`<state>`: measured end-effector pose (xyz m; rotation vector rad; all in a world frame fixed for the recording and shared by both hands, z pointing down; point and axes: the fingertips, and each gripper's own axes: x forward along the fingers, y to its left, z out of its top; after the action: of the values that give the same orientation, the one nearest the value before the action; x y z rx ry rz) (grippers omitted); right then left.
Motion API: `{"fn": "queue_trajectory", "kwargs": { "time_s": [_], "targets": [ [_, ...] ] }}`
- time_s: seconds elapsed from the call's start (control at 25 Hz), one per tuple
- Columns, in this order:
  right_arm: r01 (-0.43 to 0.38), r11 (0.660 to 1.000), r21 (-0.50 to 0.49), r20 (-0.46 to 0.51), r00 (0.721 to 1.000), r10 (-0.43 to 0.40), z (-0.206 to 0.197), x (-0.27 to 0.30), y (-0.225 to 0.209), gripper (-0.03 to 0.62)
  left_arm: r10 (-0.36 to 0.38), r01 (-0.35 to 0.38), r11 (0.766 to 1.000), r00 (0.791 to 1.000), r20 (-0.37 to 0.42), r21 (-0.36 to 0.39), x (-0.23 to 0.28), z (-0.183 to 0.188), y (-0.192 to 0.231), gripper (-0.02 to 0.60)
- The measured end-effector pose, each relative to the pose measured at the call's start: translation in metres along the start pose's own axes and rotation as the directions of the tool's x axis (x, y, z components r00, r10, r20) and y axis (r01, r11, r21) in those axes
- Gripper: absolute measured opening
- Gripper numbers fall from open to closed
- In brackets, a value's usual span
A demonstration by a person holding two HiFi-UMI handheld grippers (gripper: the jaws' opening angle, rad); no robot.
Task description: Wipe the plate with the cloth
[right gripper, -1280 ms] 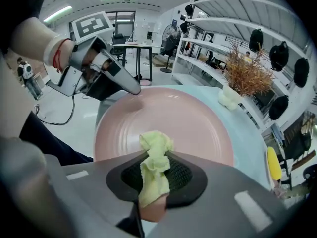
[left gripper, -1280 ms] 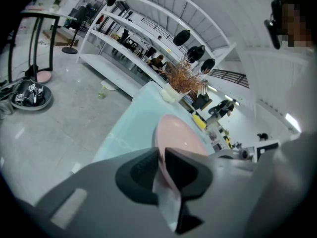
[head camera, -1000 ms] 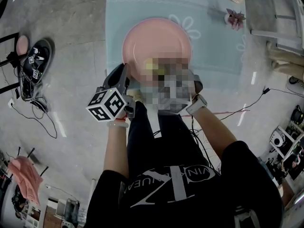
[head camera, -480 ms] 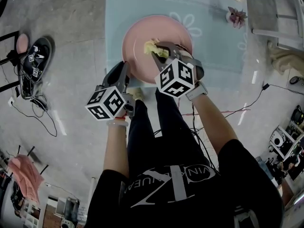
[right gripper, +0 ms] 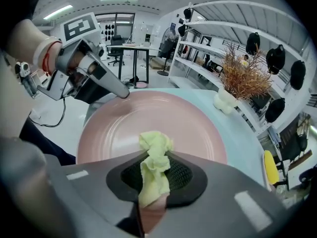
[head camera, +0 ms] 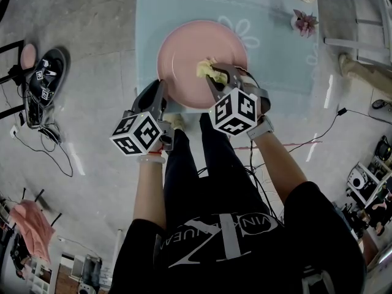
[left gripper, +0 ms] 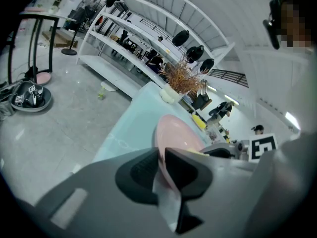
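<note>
Head view has the right gripper (head camera: pixel 214 75) a little further toward the right side of the pink plate (head camera: pixel 180 51) than half a second ago, and its marker cube sits slightly lower and more to the right. The yellow-green cloth (head camera: pixel 207 70) has gone with it, from near the plate's middle to the right of its middle, where it lies bunched on the plate's face. The left gripper (head camera: pixel 160 97) has not shifted: it stays clamped on the plate's near-left rim.

Right gripper view shows the jaws pinched on the cloth (right gripper: pixel 154 155), whose crumpled end pokes out past them onto the plate (right gripper: pixel 148 115); the left gripper (right gripper: pixel 121 92) reaches the rim at upper left. Left gripper view shows its jaws closed over the thin pink edge (left gripper: pixel 159 155), with the plate tilted away from them. Whether the plate rests flat on the table or is partly lifted is hard to judge from these angles.

The table (head camera: pixel 275 35) is pale blue-green with a white flower outline, and a small potted plant (head camera: pixel 304 23) stands near its far right corner. Around it is a grey polished floor (head camera: pixel 98 121) with cables (head camera: pixel 43 146) and a dark round stand (head camera: pixel 46 78) at left. White shelves (right gripper: pixel 233 48) line the wall, and a dried plant (right gripper: pixel 241 78) stands in a white pot at the table's end.
</note>
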<state>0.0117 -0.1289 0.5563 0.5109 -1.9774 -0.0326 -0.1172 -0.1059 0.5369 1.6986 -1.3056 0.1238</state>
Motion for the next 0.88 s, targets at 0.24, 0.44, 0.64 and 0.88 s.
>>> {"fn": "queue_trajectory", "kwargs": {
  "time_s": [0.24,0.44,0.64,0.88],
  "targets": [
    [-0.047,0.998,-0.041,0.017,0.999,0.048,0.011,0.000,0.025,0.078,0.001,-0.001,1.000,1.000,-0.001,0.000,0.000,0.000,0.000,0.000],
    [-0.073,0.995,-0.075,0.054,0.996,0.077,0.031,0.009,0.030,0.080,0.002,-0.002,1.000,1.000,0.000,0.000,0.001,0.000,0.000,0.000],
    [-0.058,0.997,-0.058,0.085,0.994,0.063,0.044,0.022,0.012,0.080,-0.002,0.002,1.000,1.000,0.001,-0.003,0.002,-0.001,-0.001,0.000],
    [-0.015,1.000,-0.012,0.085,0.996,0.016,0.043,0.030,-0.019,0.080,-0.001,0.001,1.000,1.000,0.002,-0.002,0.003,-0.001,0.000,0.000]
  ]
}}
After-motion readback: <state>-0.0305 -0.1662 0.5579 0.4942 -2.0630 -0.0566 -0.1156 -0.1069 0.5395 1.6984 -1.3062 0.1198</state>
